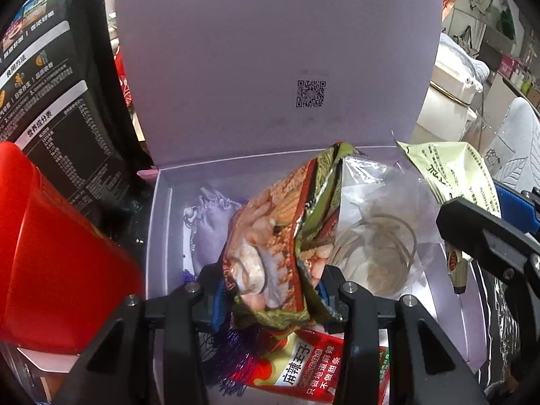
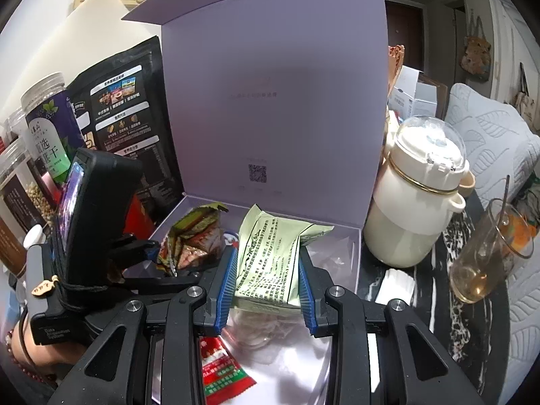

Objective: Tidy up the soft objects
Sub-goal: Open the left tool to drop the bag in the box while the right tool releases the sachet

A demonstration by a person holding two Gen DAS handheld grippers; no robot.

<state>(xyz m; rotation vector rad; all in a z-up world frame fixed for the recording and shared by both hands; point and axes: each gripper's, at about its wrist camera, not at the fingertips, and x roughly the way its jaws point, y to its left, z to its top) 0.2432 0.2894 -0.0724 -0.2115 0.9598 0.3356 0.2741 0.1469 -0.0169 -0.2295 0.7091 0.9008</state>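
I have my left claw [image 1: 270, 290] pinching a crumpled, colourfully printed snack bag [image 1: 280, 236], holding it upright over the open lavender gift box [image 1: 158, 236]. My right claw [image 2: 266, 287] grips a pale green packet [image 2: 270, 256] between its blue pads [image 2: 224, 287], also above the box interior. Down in the box I see a red spicy-snack packet [image 1: 314, 368] near the front edge, a clear plastic bag [image 1: 378, 246] with rubber bands inside on the right, and a lilac drawstring pouch [image 1: 209, 222] toward the back left. The box lid [image 2: 270, 101] stands upright behind. On the dark marbled surface [image 2: 438, 270], a cream kettle [image 2: 415, 202] sits just beside the box, with a glass cup [image 2: 489, 253] further right.
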